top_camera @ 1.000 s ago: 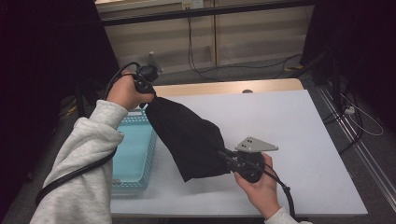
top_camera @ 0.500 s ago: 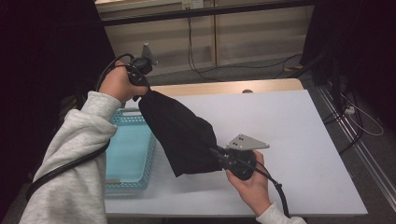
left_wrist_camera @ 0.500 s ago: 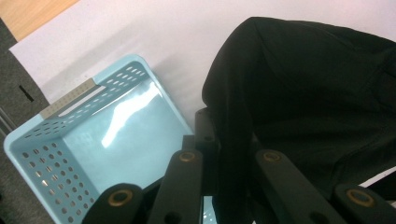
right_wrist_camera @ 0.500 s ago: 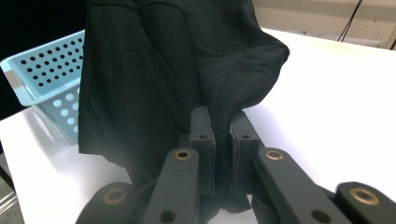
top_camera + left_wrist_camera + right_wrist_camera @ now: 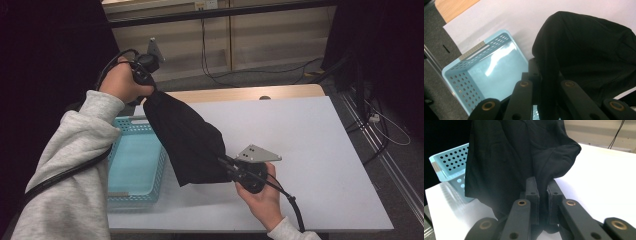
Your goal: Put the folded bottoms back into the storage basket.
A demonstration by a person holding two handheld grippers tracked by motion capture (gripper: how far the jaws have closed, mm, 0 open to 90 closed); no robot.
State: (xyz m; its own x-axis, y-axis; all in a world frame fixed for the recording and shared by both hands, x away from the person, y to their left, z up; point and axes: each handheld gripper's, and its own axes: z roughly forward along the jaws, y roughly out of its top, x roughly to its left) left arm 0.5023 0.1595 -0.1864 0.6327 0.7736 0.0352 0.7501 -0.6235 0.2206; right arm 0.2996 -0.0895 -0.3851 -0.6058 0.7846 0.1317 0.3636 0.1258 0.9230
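A black cloth garment (image 5: 185,142) hangs stretched in the air between the two grippers, above the white tabletop (image 5: 310,145). The left gripper (image 5: 150,90), raised near the far left corner, has its jaws clamped tight on the garment's upper end. The right gripper (image 5: 225,164), lower and nearer the person, has its jaws pinched shut on the lower edge. A light blue perforated plastic basket (image 5: 132,160) sits on the tabletop just left of the garment
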